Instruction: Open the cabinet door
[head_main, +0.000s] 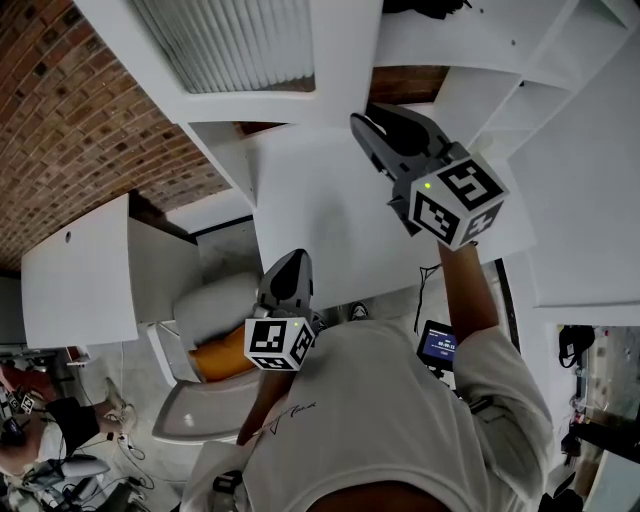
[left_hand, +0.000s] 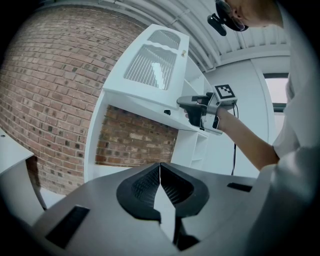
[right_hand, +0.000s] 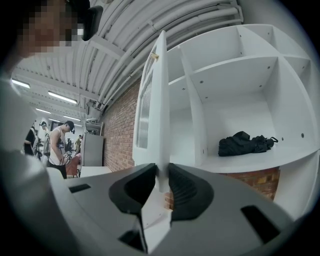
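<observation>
The white cabinet door (right_hand: 161, 100), with a ribbed glass panel (head_main: 225, 40), stands swung out from the cabinet and shows edge-on in the right gripper view. My right gripper (right_hand: 162, 172) is shut on the door's free edge, one pad on each face. In the head view that gripper (head_main: 362, 125) is raised to the door's corner, and in the left gripper view it (left_hand: 182, 106) meets the door (left_hand: 150, 65) at its edge. My left gripper (head_main: 290, 262) hangs lower, away from the door; its jaws (left_hand: 160, 167) are shut on nothing.
Open white shelves (right_hand: 240, 95) lie behind the door, with a black bag (right_hand: 245, 144) on one shelf. A brick wall (head_main: 70, 110) runs behind the cabinet. A white table (head_main: 80, 270) and a white seat with an orange thing (head_main: 215, 355) stand below left. People (right_hand: 60, 142) stand far off.
</observation>
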